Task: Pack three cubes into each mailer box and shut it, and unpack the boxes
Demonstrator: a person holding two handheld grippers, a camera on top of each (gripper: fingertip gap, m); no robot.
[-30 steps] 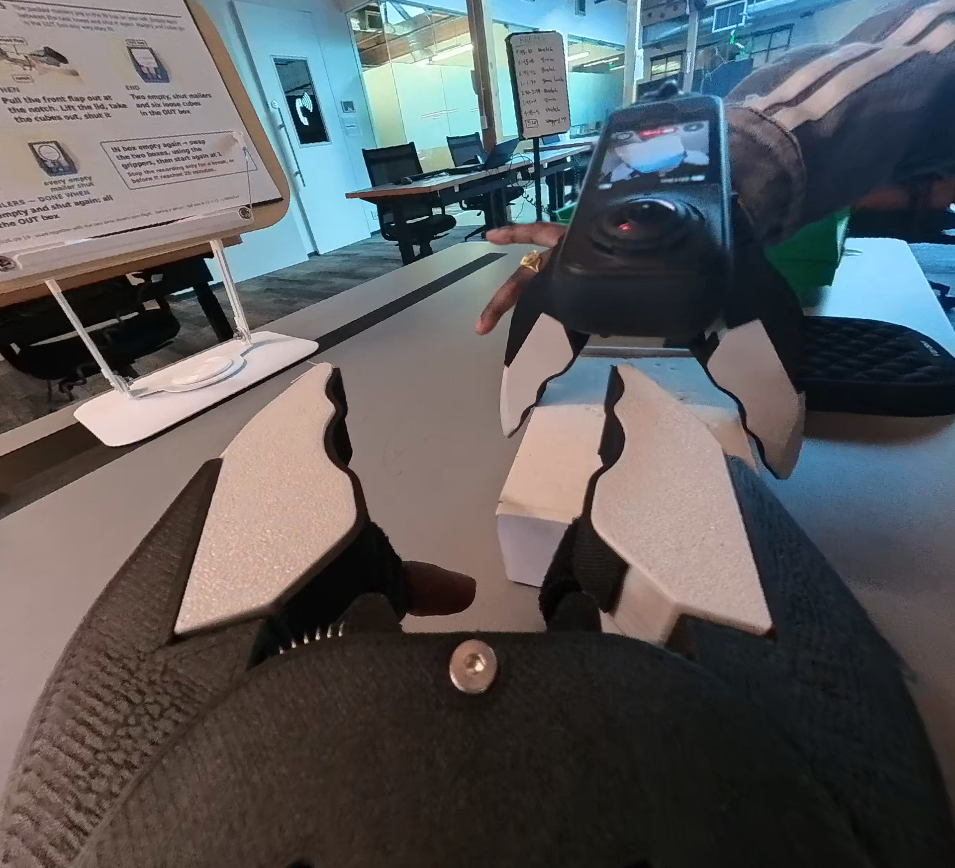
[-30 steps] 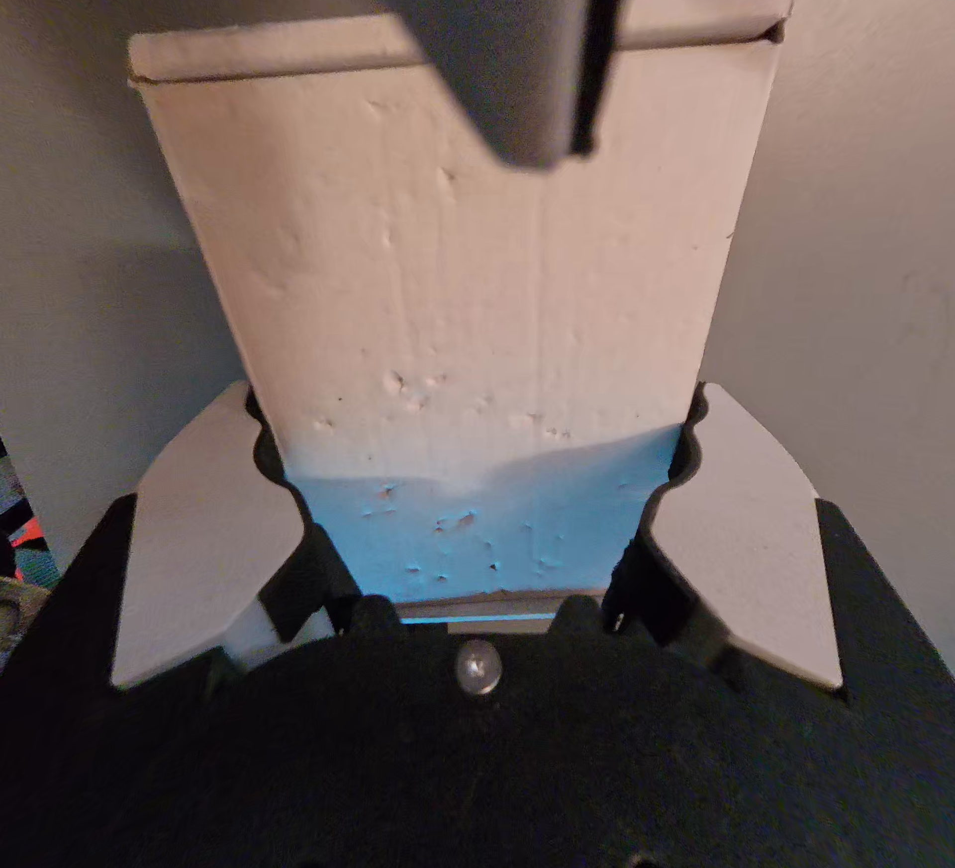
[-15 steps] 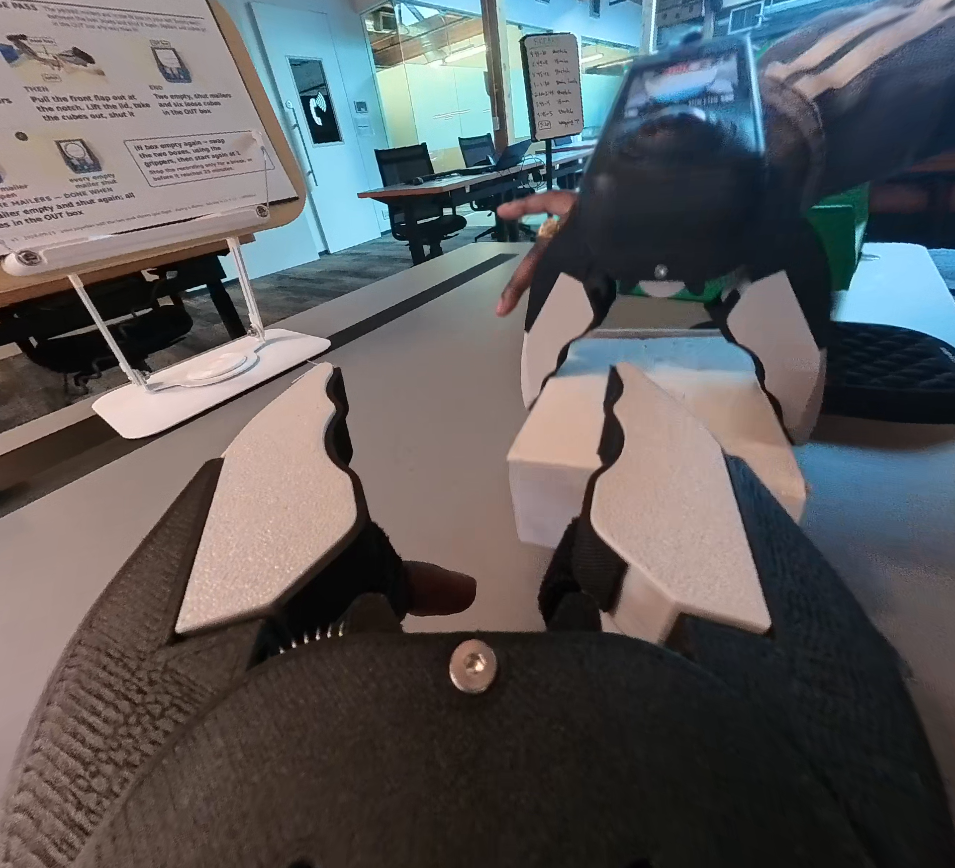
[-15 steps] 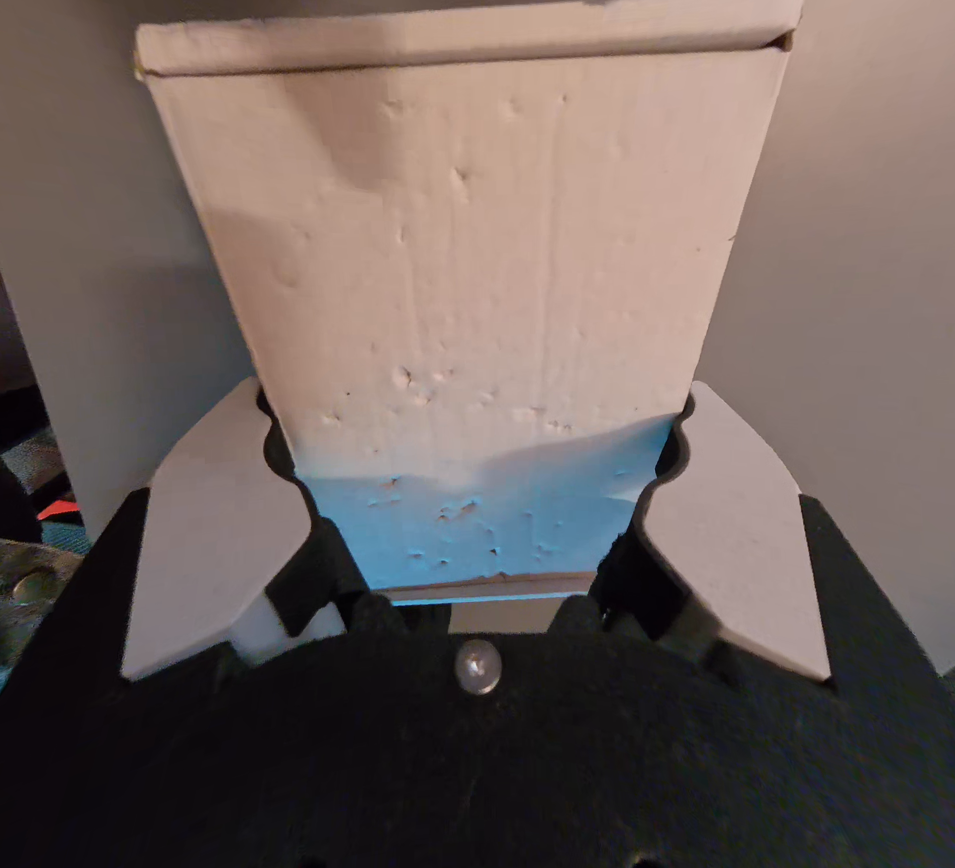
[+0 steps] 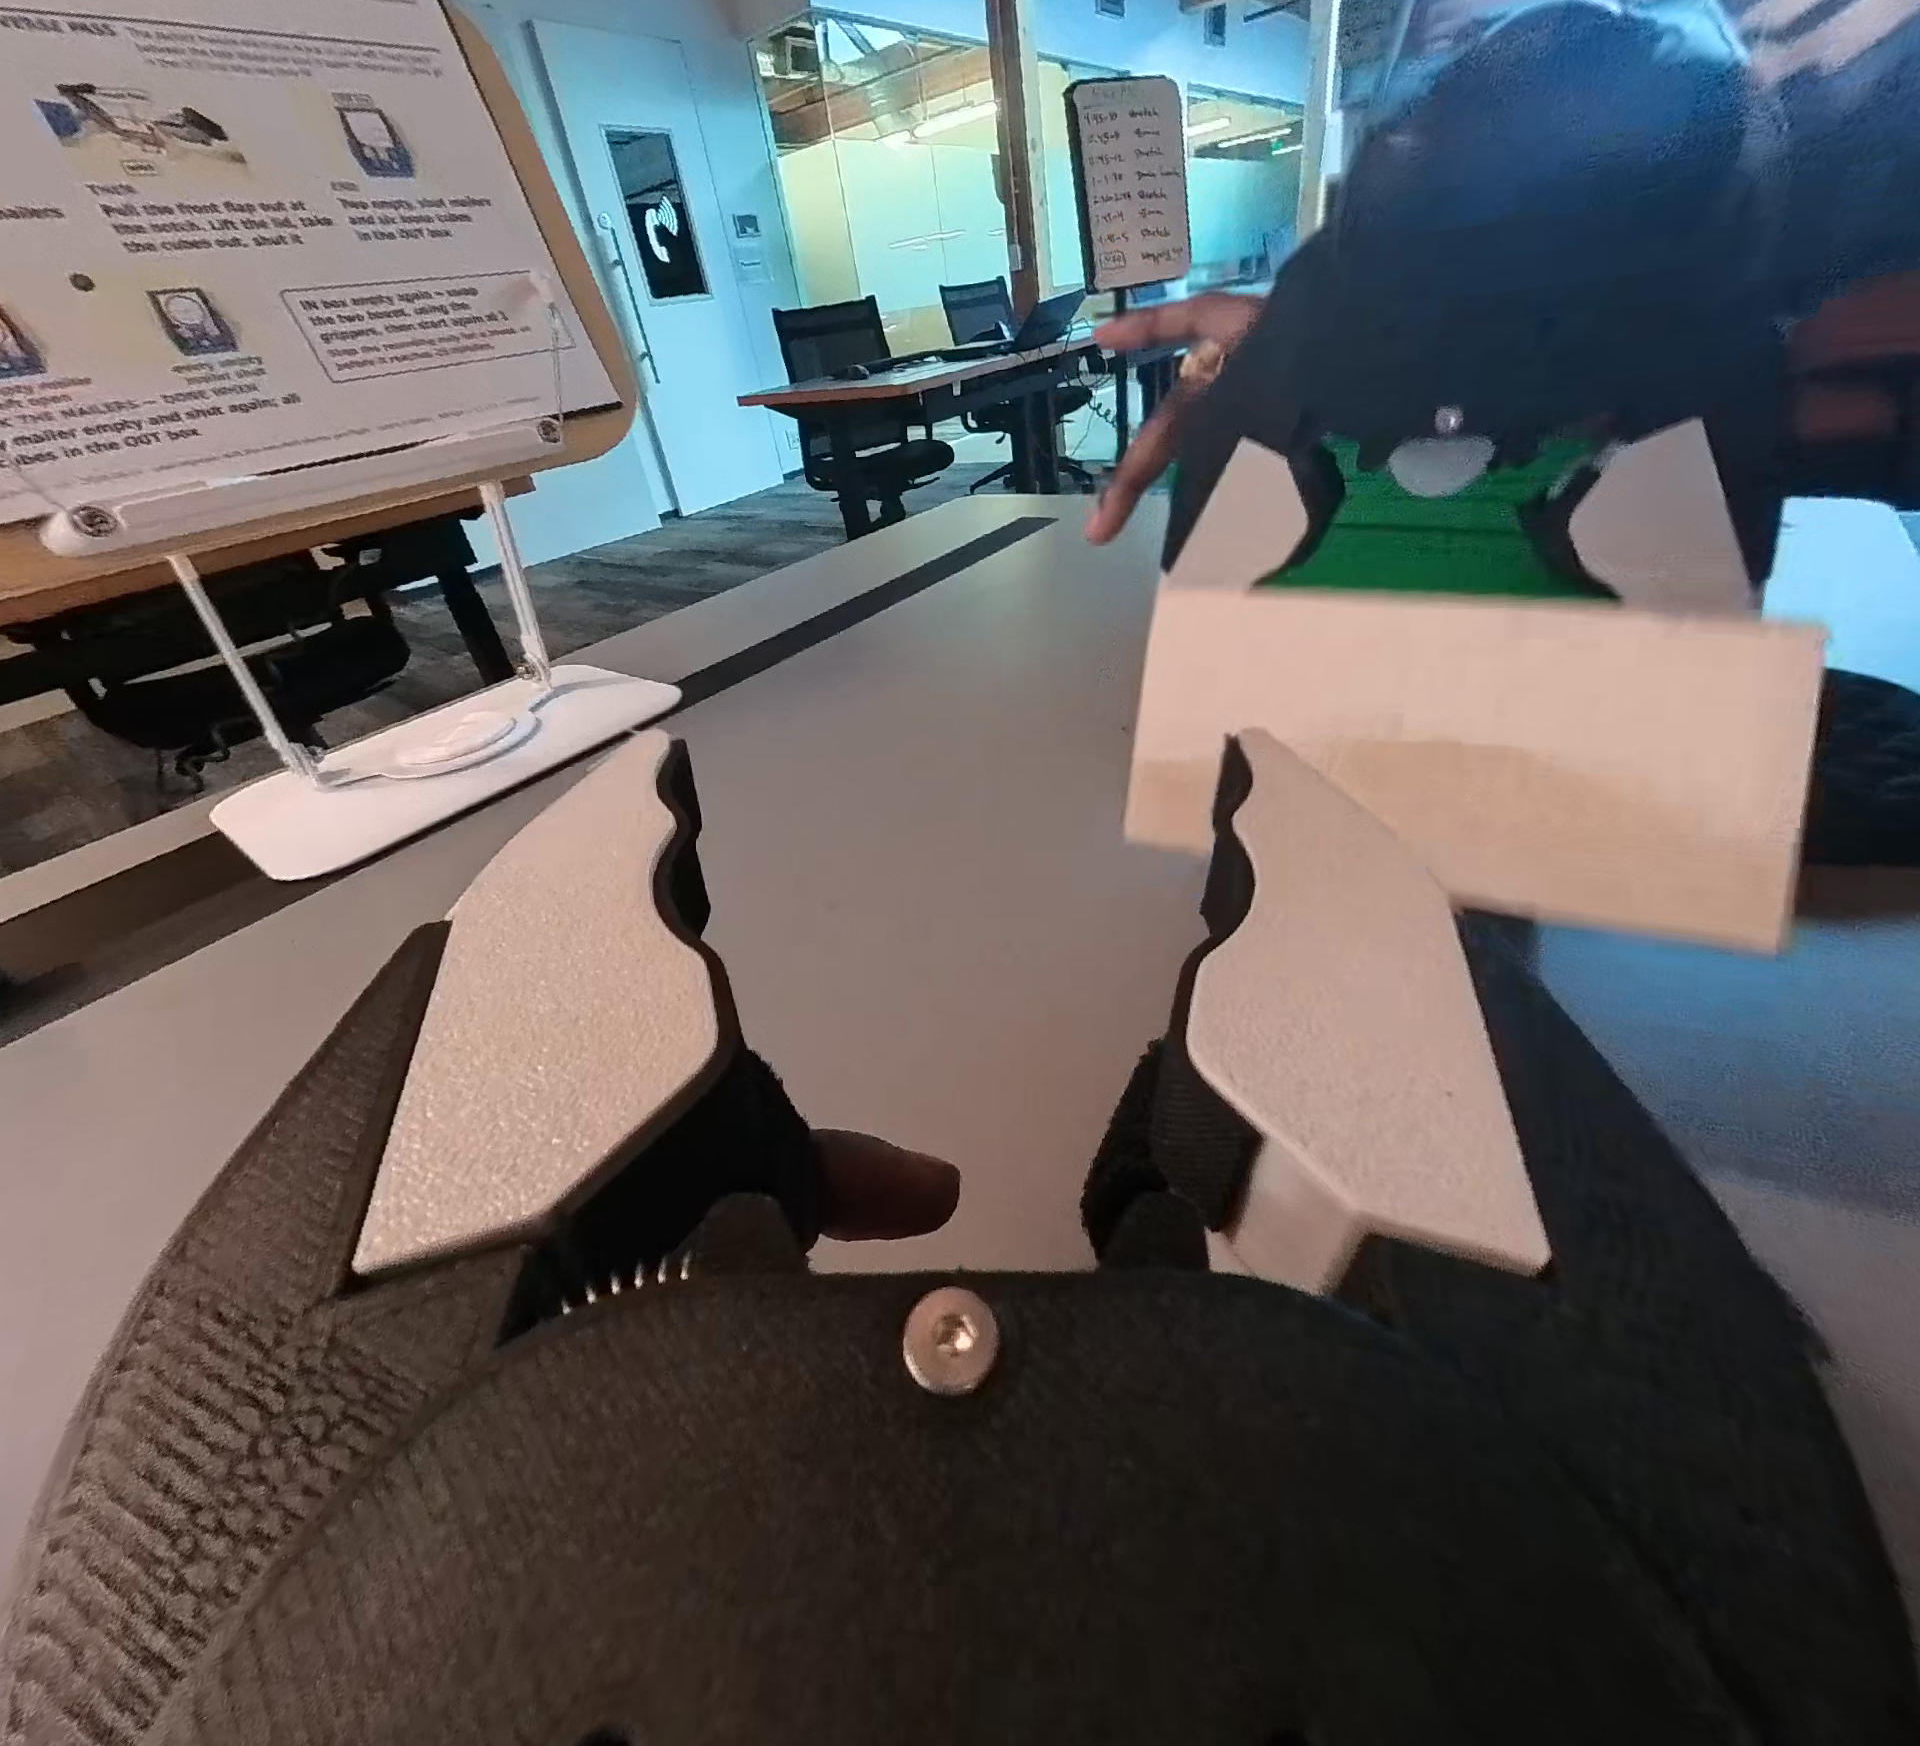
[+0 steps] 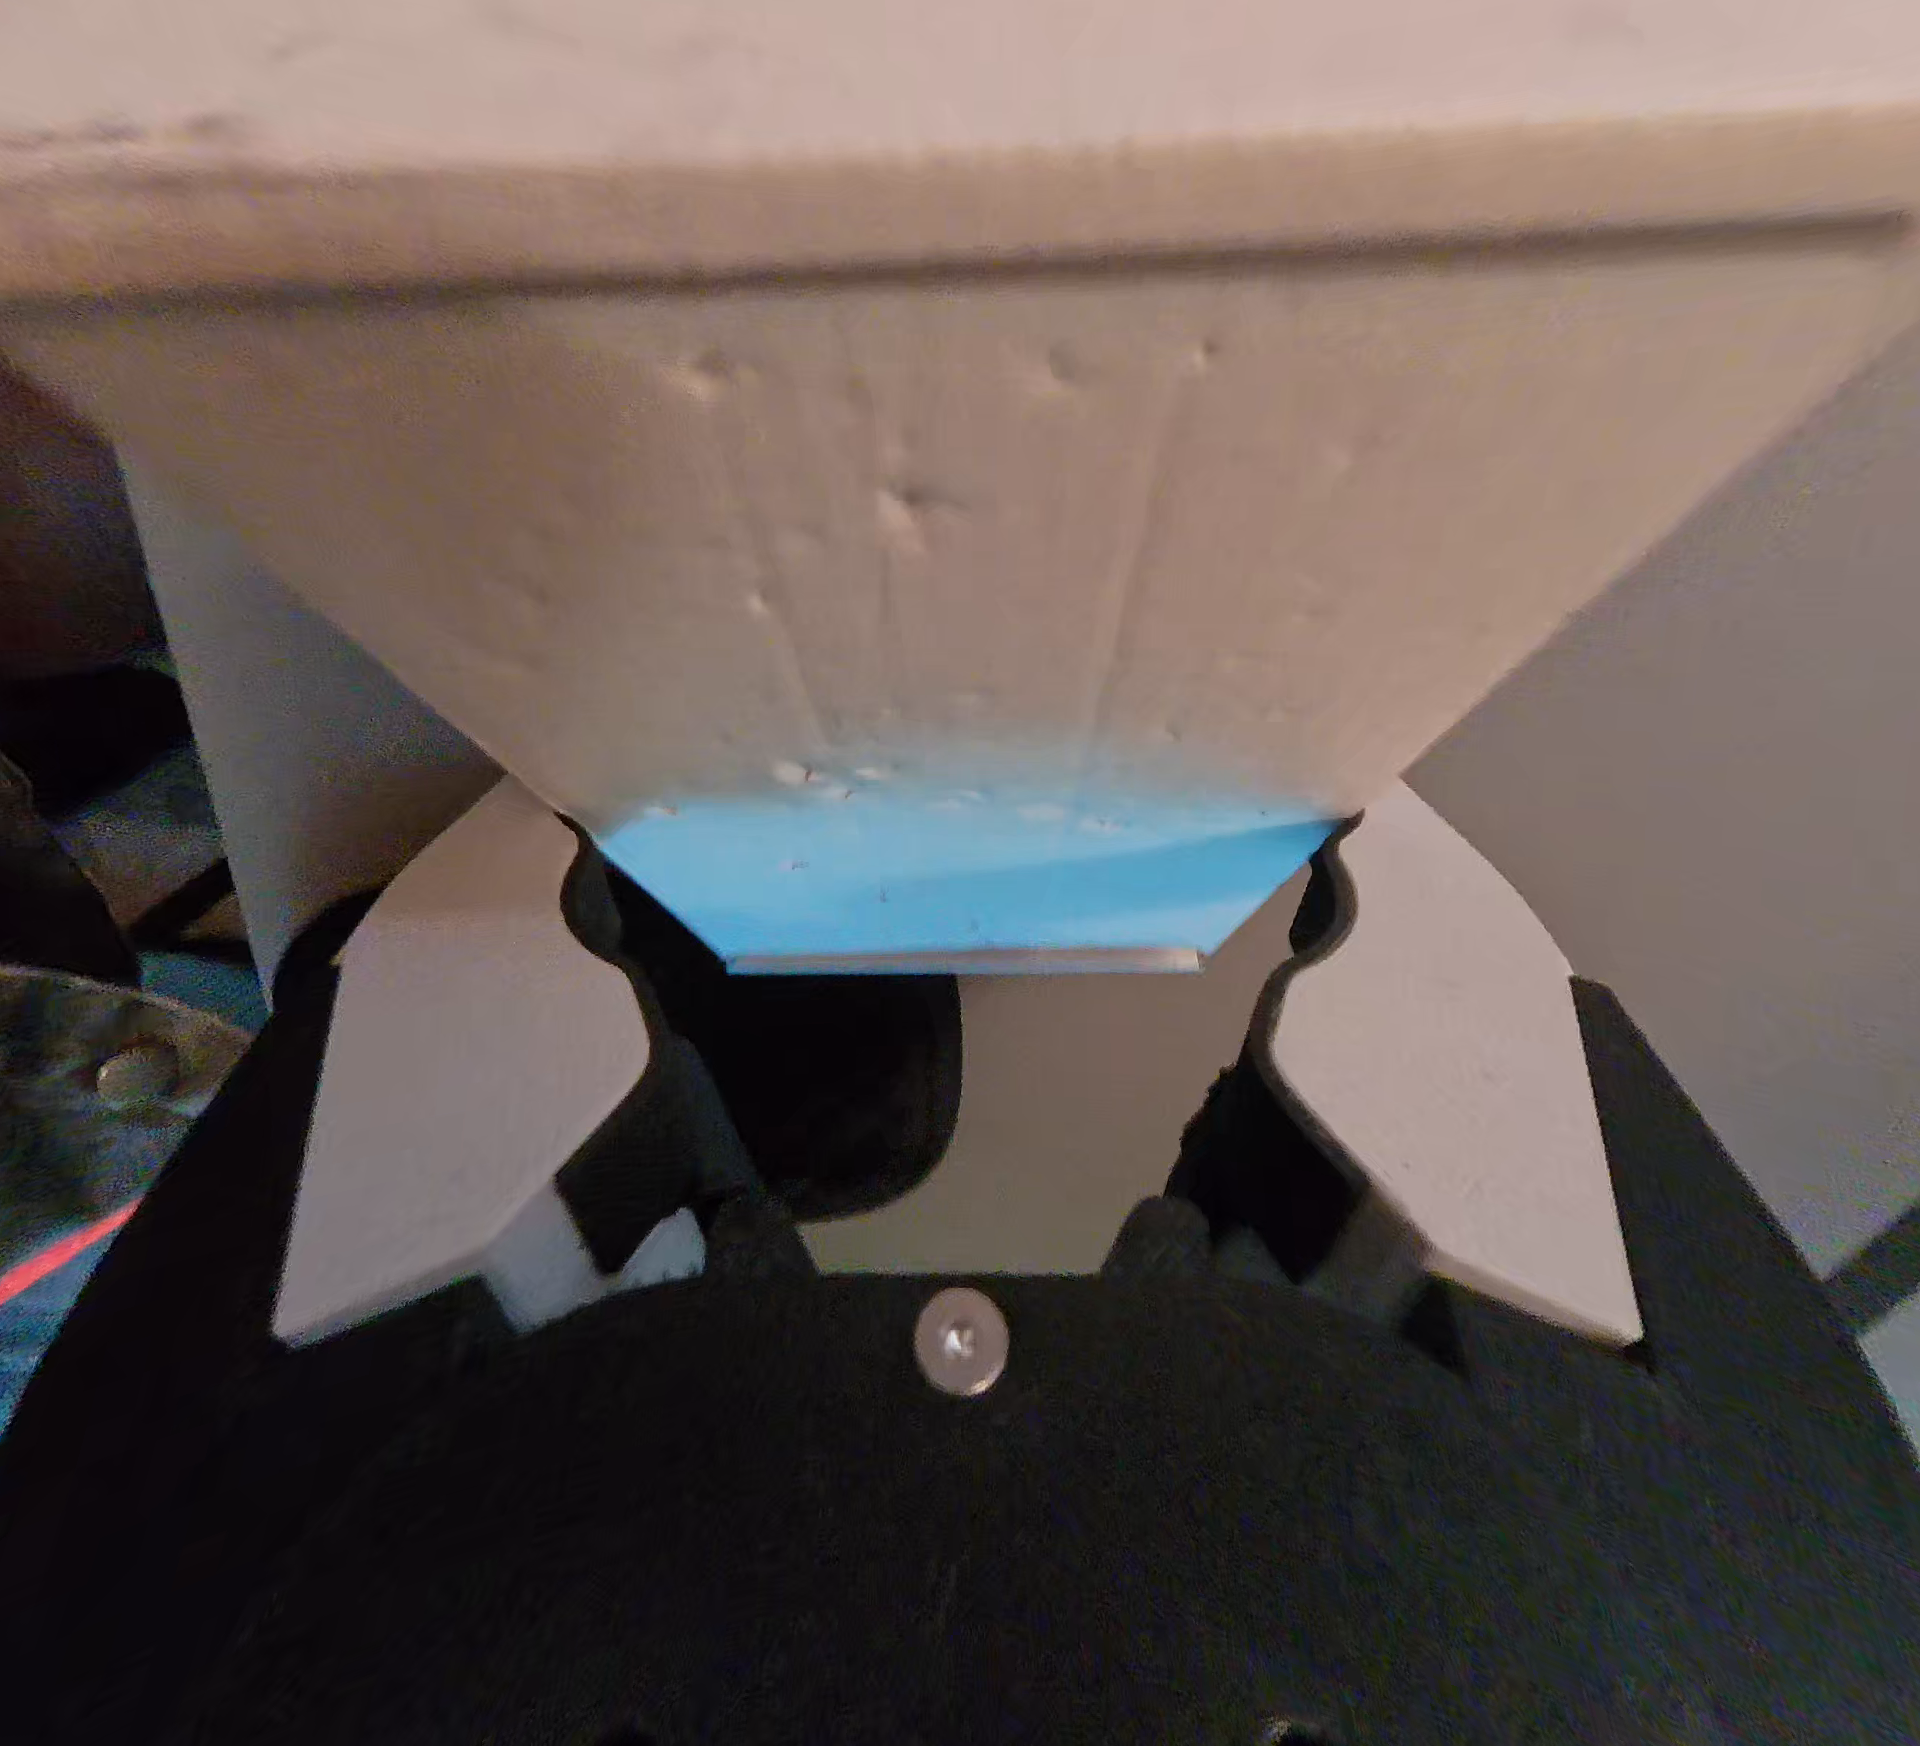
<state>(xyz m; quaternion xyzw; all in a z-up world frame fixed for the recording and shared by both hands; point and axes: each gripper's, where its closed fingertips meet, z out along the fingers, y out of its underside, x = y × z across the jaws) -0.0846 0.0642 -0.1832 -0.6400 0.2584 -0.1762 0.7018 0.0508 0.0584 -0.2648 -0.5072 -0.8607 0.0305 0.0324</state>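
A white cardboard mailer box hangs in the air above the grey table, closed, with one long side turned towards my left gripper. My right gripper is shut on it from behind and above. In the right wrist view the box fills the frame between the two fingers of my right gripper, its dented top face up. My left gripper is open and empty, low over the table, just left of and below the box. No cubes show.
An instruction board on a white stand is at the left edge of the table. A black quilted pad lies at the right. Something green sits behind the box. A person's hand holds the right gripper.
My right gripper has lifted the box off the table and tilted it, so it now hangs higher and more to the right. My left gripper has stayed open and low.
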